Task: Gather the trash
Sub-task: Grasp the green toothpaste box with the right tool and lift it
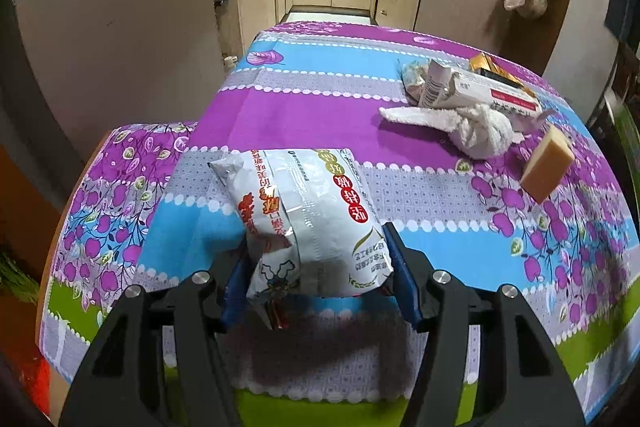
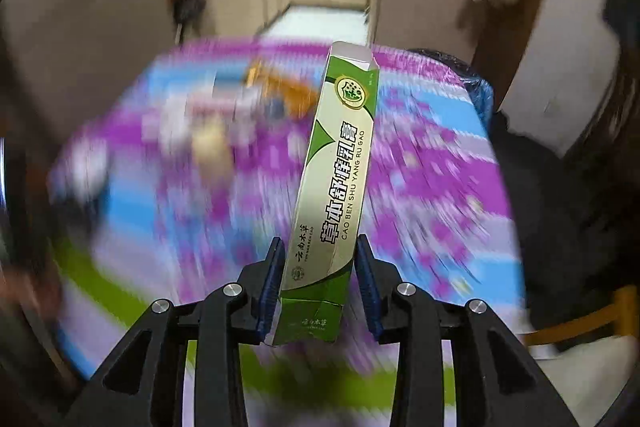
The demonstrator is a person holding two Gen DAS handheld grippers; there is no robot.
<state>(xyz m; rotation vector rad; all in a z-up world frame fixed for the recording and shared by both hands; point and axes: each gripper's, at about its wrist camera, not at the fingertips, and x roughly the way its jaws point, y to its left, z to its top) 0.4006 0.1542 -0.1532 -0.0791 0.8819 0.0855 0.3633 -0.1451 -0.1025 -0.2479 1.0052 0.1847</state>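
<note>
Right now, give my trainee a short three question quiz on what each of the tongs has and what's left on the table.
1. True or false: the left tongs hold a white snack bag.
2. What do the right tongs hold?
A. a sponge
B. a green box
C. a towel
3. Name the white cloth thing lying on the tablecloth.

Key: 1 true. 2 B. 3 the knotted towel.

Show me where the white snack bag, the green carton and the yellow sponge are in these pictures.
white snack bag point(image 1: 308, 219), left wrist view, middle of its printed face.
green carton point(image 2: 334, 187), right wrist view, middle of its lettered face.
yellow sponge point(image 1: 547, 165), left wrist view, its broad side.
</note>
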